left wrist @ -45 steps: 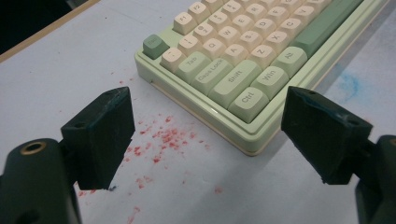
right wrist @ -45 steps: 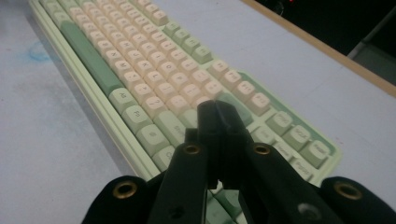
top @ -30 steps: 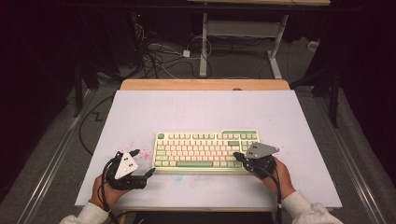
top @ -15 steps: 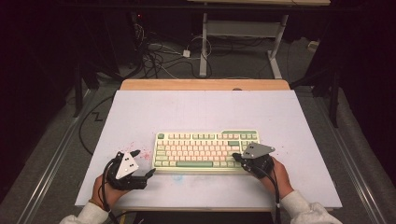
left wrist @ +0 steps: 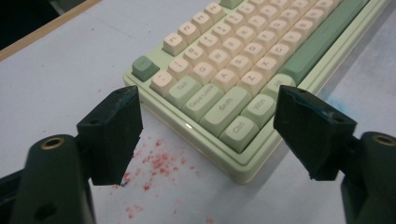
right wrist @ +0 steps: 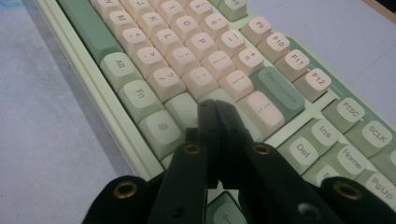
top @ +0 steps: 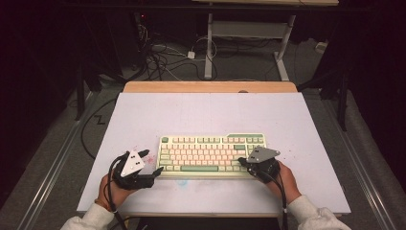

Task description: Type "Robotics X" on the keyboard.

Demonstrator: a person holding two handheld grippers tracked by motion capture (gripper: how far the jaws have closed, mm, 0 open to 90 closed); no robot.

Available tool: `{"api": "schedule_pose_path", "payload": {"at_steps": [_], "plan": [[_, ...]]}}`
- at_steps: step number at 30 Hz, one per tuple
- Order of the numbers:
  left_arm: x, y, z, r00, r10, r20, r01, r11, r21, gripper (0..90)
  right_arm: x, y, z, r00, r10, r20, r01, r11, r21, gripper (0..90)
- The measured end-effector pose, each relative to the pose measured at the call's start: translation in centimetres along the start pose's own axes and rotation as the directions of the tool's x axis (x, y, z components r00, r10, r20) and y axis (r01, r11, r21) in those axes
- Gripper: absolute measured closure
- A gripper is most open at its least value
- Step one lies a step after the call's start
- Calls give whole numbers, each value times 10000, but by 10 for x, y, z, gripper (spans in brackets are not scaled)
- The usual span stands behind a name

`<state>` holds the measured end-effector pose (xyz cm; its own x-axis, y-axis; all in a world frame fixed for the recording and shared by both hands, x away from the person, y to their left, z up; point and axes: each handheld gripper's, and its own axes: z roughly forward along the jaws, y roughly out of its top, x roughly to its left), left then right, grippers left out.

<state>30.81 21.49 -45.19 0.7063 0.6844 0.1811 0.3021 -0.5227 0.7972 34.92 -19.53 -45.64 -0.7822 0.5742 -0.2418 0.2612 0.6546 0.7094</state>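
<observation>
We see a green and cream keyboard [top: 210, 154] lying flat on the white table [top: 210, 115], near the person's edge and roughly centred. It sits square to the table's front edge, green spacebar toward the person.

Left gripper [top: 149, 163] sits just off the keyboard's left end, held in the left hand [top: 112, 189]. In the left gripper view its 2 jaws stand wide apart with the keyboard's near-left corner [left wrist: 243, 158] between and beyond them, Ctrl and Win keys closest; nothing is pinched and the pads touch no key. The jaws have just been closing a little, with only bare table and that corner in the gap. Red specks [left wrist: 156, 161] dot the table beside the left jaw.

Right gripper [top: 242, 162] is at the keyboard's right end, held in the right hand [top: 282, 179]. In the right gripper view its jaws are pressed together, holding nothing, tips [right wrist: 215, 112] low over the keys near the Backspace key [right wrist: 278, 91]; we can't tell whether they touch a key
</observation>
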Motion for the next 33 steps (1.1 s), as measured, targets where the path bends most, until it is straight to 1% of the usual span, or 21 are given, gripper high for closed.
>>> {"api": "schedule_pose_path", "payload": {"at_steps": [1, 2, 3, 4, 5, 6, 7, 11, 12, 13, 17, 18, 19, 20, 21, 23, 24, 26, 30, 33], "plan": [[0, 2, 0, 10000, 18, 42, -18, 10000, -20, 367, 0, 0, 0, 10000, 18, -6, -18, 10000, 9, 900], [1, 3, 0, 9999, 145, -41, -145, 9999, -82, 392, 0, 0, 0, 10000, 1, -26, -1, 10000, 8, 900], [2, 4, 1, 9997, -56, 254, 58, 10000, -57, 440, 0, 0, 0, 10000, -10, -21, 10, 10000, -2, 900], [2, 4, 1, 9997, -56, 254, 58, 10000, -57, 529, 0, -1, 0, 10000, -11, -15, 11, 10000, -7, 900], [1, 6, 3, 9997, -22, 257, 20, 10000, 62, 549, 0, 0, -1, 10000, -30, -16, 30, 10000, 8, 900], [1, 6, 3, 9997, -22, 257, 20, 10000, 62, 607, 0, 0, -1, 10000, -42, -10, 42, 10000, 8, 900], [2, 7, 3, 9991, -59, 410, 58, 10000, 28, 665, 0, 0, -1, 10000, -32, -12, 32, 10000, 11, 900], [0, 14, 7, 9977, 181, 650, -198, 9995, 258, 821, 0, -1, -1, 10000, -47, -34, 47, 10000, -4, 900], [0, 14, 7, 9977, 181, 650, -198, 9995, 258, 844, 0, -1, -1, 10000, -48, -31, 48, 10000, 6, 900], [-1, 17, 10, 9970, 222, 740, -247, 9992, 328, 869, 0, -1, -1, 10000, -53, -27, 53, 10000, 3, 900], [-1, 23, 14, 9965, 230, 801, -263, 9989, 399, 878, 0, -1, 0, 10000, -40, -54, 40, 10000, -19, 900], [-1, 27, 17, 9958, 172, 895, -206, 9991, 371, 878, 0, -1, 0, 10000, -44, -43, 44, 10000, -9, 900], [-1, 27, 17, 9958, 172, 895, -206, 9991, 371, 878, 0, -1, 0, 10000, -40, -44, 40, 10000, -13, 900], [-2, 29, 19, 9960, 189, 874, -221, 9991, 356, 878, 0, -1, 0, 10000, -32, -52, 32, 10000, -29, 900], [-3, 34, 22, 9954, 177, 940, -209, 9992, 331, 878, 0, -1, 0, 10000, -40, -36, 40, 10000, -14, 900], [-4, 37, 24, 9951, 238, 956, -270, 9991, 323, 877, 0, -1, 0, 10000, -32, -20, 32, 10000, -22, 900], [-6, 41, 28, 9956, 225, 908, -254, 9992, 298, 878, 0, -1, 0, 10000, -31, -37, 31, 10000, -39, 900], [-7, 43, 30, 9955, 206, 930, -233, 9993, 277, 877, 0, -1, 0, 10000, -39, -46, 38, 10000, -41, 900], [-8, 49, 36, 9945, 315, 1003, -347, 9989, 306, 878, 0, -1, -1, 10000, -41, -40, 41, 10000, -15, 900], [-9, 53, 41, 9939, 415, 1019, -463, 9979, 447, 878, 0, -1, -1, 10000, -40, -32, 40, 10000, -13, 900]]}}
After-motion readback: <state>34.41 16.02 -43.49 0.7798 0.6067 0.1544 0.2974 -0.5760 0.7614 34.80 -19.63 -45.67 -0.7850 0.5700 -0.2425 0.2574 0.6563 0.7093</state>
